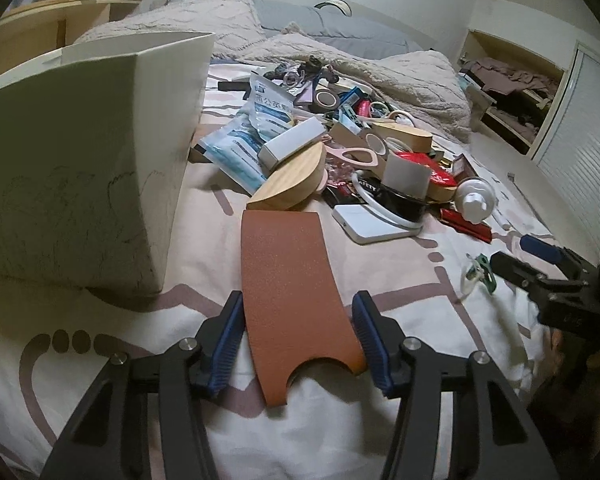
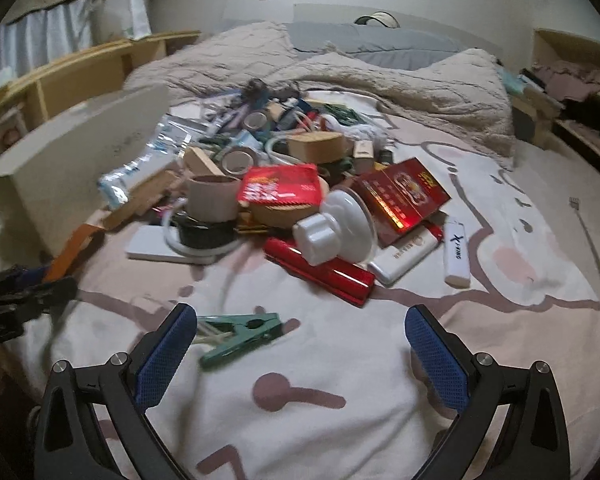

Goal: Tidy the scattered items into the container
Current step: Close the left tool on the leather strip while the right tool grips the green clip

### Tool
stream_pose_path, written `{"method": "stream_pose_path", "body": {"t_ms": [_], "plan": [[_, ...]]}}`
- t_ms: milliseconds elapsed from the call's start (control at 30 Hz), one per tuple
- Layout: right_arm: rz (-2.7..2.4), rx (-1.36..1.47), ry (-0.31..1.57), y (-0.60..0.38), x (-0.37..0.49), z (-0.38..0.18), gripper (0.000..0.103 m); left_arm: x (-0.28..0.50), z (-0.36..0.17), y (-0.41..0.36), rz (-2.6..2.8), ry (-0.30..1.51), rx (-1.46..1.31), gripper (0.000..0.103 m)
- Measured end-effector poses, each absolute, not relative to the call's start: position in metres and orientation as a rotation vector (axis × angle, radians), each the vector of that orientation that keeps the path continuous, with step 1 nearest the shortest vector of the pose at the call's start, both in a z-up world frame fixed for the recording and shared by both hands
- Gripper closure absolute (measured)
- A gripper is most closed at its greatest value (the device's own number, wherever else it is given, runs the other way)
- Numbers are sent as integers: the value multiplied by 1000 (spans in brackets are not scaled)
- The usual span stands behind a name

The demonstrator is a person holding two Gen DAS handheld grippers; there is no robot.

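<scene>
A pile of scattered items (image 1: pixel 352 152) lies on the bed beside a cream box container (image 1: pixel 80 152), which stands at the left. My left gripper (image 1: pixel 298 334) has its jaws around the near end of a flat orange-brown leather piece (image 1: pixel 288 280); the right pad touches its edge, and a small gap shows on the left. My right gripper (image 2: pixel 300 356) is open and empty above the sheet. A green clothes peg (image 2: pixel 242 336) lies just in front of its left finger. The peg also shows in the left wrist view (image 1: pixel 478 274) beside the right gripper (image 1: pixel 540 268).
The pile holds a white suction knob (image 2: pixel 332 224), a red tube (image 2: pixel 320 268), a red carton (image 2: pixel 404 196), a white lighter (image 2: pixel 456 252), a power bank (image 1: pixel 374 222) and wooden boxes (image 1: pixel 292 178). A beige blanket (image 2: pixel 400 76) lies behind. Wooden shelves (image 2: pixel 60 76) stand at the left.
</scene>
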State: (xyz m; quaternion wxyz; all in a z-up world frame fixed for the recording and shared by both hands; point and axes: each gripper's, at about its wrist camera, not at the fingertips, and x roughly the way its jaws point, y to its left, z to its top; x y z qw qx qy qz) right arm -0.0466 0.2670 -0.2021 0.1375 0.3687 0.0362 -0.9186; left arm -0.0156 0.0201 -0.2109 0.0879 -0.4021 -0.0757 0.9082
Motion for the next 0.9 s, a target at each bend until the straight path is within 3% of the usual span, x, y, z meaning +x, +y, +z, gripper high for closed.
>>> {"method": "stream_pose_path", "body": {"t_ms": [900], "plan": [[-2598,1133,200,232,-55,-230,0,-17,-216,31,2713,-119,-1233,48]]}}
